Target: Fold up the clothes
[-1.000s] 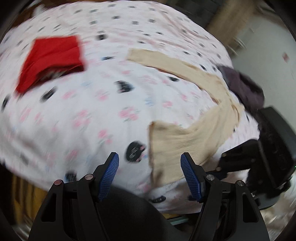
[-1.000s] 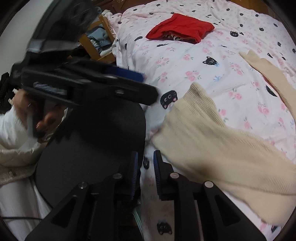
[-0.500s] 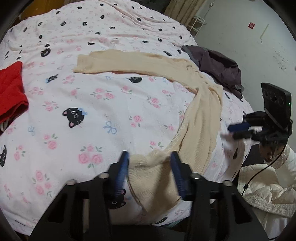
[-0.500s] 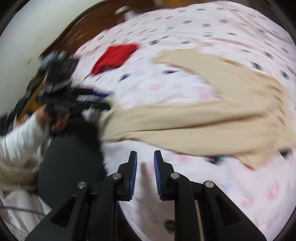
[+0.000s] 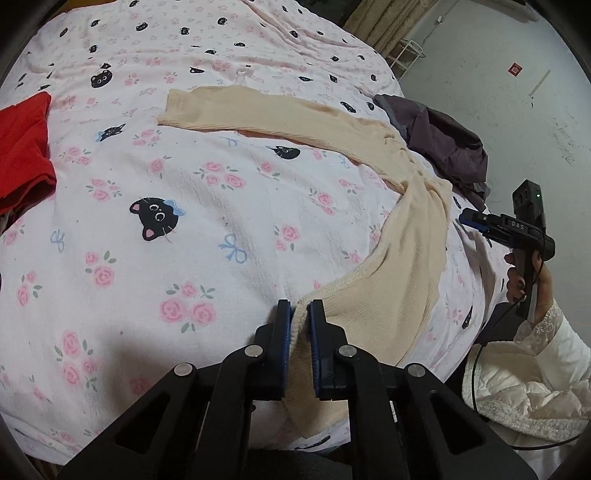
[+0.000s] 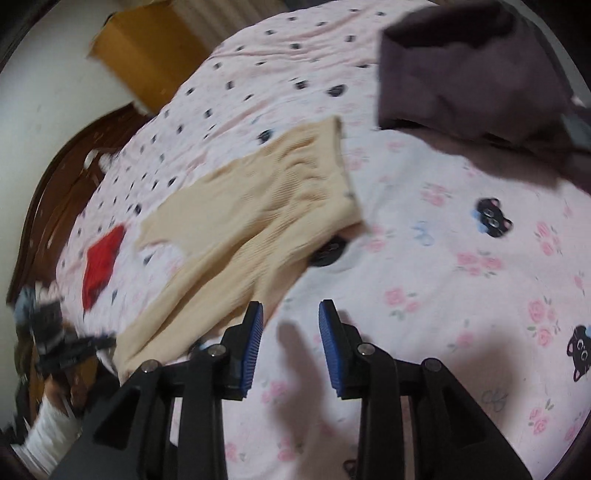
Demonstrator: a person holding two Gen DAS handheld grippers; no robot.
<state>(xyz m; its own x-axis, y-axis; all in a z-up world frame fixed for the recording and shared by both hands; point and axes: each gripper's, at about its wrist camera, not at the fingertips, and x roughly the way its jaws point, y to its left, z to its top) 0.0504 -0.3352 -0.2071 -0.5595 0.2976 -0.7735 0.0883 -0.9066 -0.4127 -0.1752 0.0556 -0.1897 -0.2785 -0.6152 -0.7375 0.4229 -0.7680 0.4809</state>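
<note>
Left claw (image 5: 300, 319) pinches the cream sweater's (image 5: 399, 266) hem at the bed's (image 5: 184, 221) near edge for folding; right claw (image 6: 290, 334) hovers open, empty.

home bedroom: bed with pink cat-and-rose sheet (image 5: 207, 206), dark wood headboard (image 6: 55, 177), clothes lying on it – cream top (image 5: 402, 266), red garment (image 5: 22, 147), dark garment (image 5: 443, 144); curtain (image 5: 384, 18), plain white wall (image 5: 517, 110).
</note>
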